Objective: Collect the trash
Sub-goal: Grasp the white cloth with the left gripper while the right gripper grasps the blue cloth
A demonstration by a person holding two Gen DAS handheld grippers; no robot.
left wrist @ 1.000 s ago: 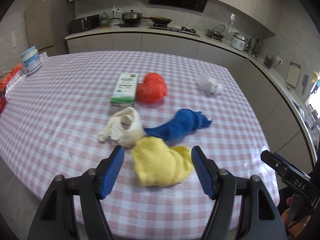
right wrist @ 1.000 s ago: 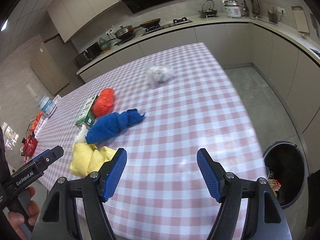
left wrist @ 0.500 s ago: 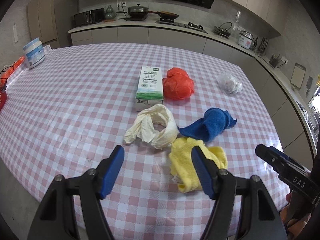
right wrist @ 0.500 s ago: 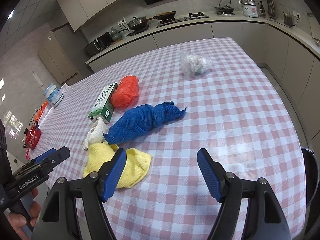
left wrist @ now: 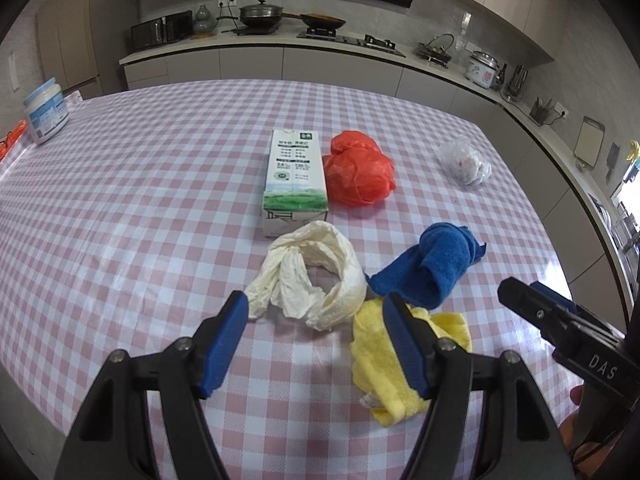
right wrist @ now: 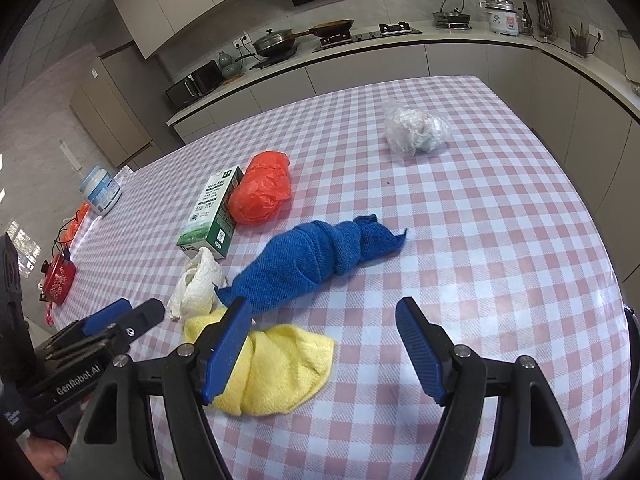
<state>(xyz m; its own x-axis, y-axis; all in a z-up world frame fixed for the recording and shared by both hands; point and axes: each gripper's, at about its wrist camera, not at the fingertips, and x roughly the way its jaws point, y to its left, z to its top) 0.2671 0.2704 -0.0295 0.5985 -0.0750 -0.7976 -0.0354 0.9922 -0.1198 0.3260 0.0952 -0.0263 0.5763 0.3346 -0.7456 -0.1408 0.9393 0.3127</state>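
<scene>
My left hand-held gripper (left wrist: 314,312), jaws apart and empty, hovers just near of the crumpled white paper (left wrist: 316,280) on the table (left wrist: 140,200).

tablecloth (left wrist: 140,208): glossy, smooth, pink-white check, looks like plastic sheet, shows glare
yellow cloth (right wrist: 280,368): soft fuzzy terry, matt
blue cloth (right wrist: 312,260): same nubbly terry, matt
white paper wad (left wrist: 316,284): crumpled, dimpled tissue, matt
carton (left wrist: 295,172): smooth printed card, slight sheen
red bag (left wrist: 358,174): thin crinkled plastic, shiny
clear bag (right wrist: 416,130): filmy see-through plastic, wrinkled
jar (left wrist: 46,110): smooth plastic, printed label
left gripper (left wrist: 314,320): matt black plastic arms, blue ribbed pads, metal screws
right gripper (right wrist: 322,320): same black plastic, ribbed blue pads
counter cabinets (left wrist: 340,68): flat matt fronts
</scene>
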